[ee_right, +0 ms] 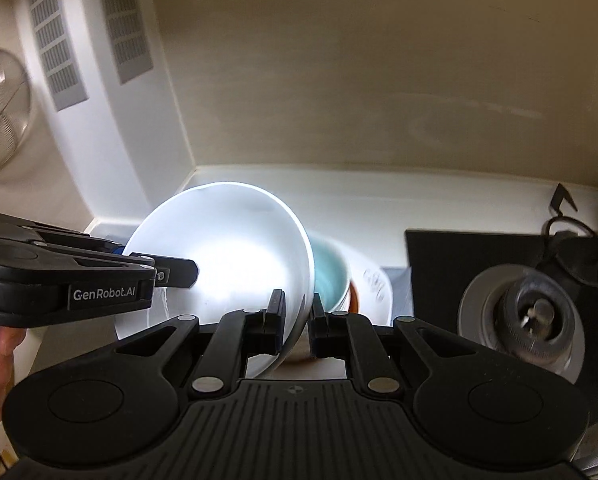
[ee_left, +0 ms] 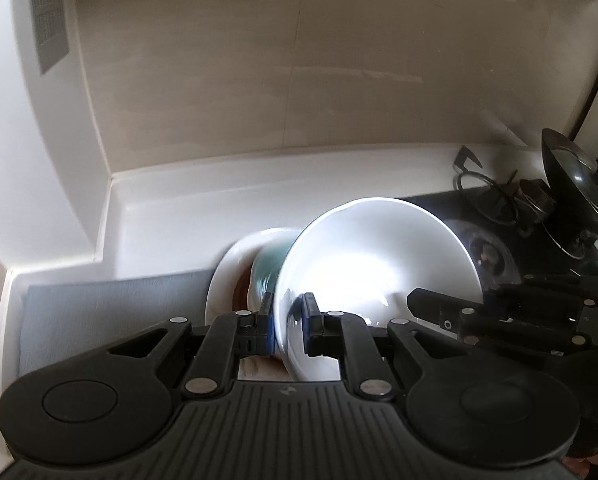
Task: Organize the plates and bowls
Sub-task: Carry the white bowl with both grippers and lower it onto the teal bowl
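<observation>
Left wrist view: the left gripper (ee_left: 288,322) is pinched tight on the white bowl's (ee_left: 379,264) near rim, lifted above the teal bowl (ee_left: 268,268) and plate (ee_left: 221,280).

Right wrist view: the right gripper (ee_right: 295,320) clamps the opposite rim. Looks like the carry step; next, a level, matched set-down.

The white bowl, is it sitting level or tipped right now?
Tipped. The white bowl is held off the counter, its rim clamped by the left gripper and right gripper, opening facing the cameras.
</observation>
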A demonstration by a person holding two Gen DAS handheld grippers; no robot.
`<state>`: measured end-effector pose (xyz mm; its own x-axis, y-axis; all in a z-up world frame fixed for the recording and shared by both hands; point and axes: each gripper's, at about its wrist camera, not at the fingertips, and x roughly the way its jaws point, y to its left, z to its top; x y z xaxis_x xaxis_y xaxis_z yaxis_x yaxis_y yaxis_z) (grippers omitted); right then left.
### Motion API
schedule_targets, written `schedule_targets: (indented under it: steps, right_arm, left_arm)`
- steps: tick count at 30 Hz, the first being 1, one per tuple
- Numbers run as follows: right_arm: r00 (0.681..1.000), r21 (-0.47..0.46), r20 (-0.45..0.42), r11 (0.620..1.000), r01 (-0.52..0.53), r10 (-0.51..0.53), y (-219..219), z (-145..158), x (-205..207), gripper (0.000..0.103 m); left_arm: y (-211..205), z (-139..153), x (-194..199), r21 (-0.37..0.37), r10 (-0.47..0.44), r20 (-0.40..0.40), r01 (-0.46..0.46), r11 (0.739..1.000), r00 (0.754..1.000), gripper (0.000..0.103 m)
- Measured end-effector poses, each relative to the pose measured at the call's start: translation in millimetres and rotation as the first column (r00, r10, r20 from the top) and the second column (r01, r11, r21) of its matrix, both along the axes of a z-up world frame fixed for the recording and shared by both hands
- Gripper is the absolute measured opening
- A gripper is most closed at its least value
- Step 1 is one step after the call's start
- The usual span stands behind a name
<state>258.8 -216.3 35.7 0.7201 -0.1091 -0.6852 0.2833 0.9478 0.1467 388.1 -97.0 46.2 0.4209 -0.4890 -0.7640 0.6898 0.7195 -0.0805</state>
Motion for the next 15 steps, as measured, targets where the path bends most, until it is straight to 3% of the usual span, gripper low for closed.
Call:
schedule_targets:
  steps: [15]
  right_arm:
    - [0.998,0.019,-0.063,1.0,0.006,-0.005,-39,-32,59,0.012]
  left_arm:
    - [-40,-33,54,0.074,0.025,-0.076,-0.019,0.997,0.997,0.014]
